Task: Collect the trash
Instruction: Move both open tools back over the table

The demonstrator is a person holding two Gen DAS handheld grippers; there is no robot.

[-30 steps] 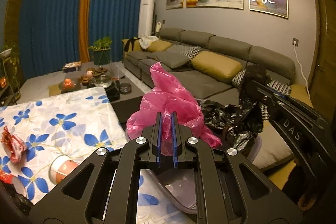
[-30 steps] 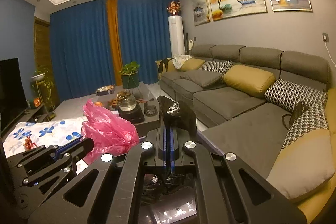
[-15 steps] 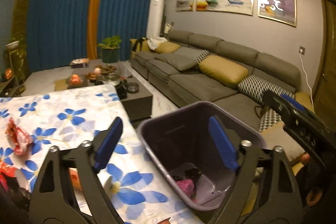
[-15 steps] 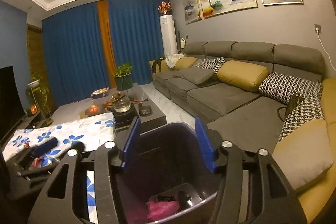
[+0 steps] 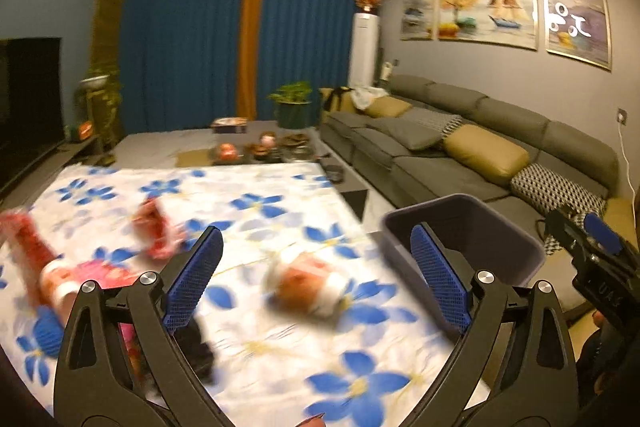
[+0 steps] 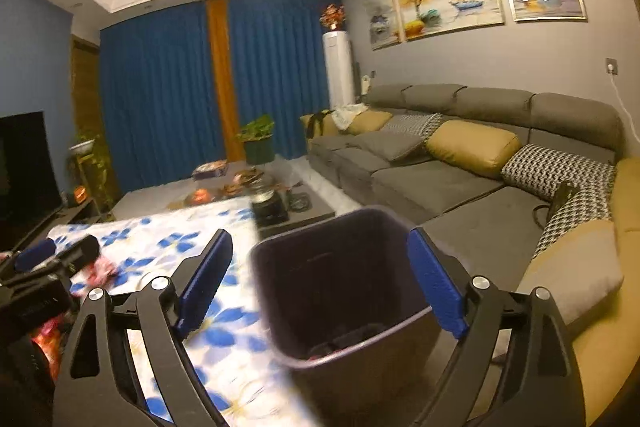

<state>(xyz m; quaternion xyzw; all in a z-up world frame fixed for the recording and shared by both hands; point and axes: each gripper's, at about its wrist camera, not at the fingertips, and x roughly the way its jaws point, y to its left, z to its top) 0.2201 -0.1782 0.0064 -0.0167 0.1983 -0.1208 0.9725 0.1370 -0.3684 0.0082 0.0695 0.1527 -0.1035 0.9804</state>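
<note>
My left gripper [image 5: 316,283] is open and empty above the floral tablecloth [image 5: 248,211]. A blurred crumpled orange-and-white wrapper [image 5: 308,287] lies between its fingers' line of sight. Red wrappers [image 5: 158,231] and pink-red trash [image 5: 80,279] lie further left, with a black bag scrap [image 5: 196,347] by the left finger. The dark purple bin [image 5: 472,239] stands off the table's right edge. My right gripper [image 6: 320,287] is open and empty over the bin [image 6: 340,267], which holds dark and pink bags at the bottom [image 6: 344,339].
A grey sectional sofa [image 6: 460,163] with yellow and patterned cushions runs along the right wall. A low coffee table [image 6: 256,191] with dishes and a plant stands beyond the table. A TV [image 5: 28,99] is at the far left. The other gripper shows at the right edge [image 5: 600,267].
Both grippers opened and dropped the pink and black bags into the bin. The left gripper then swung left over the tablecloth; the views are motion-blurred.
</note>
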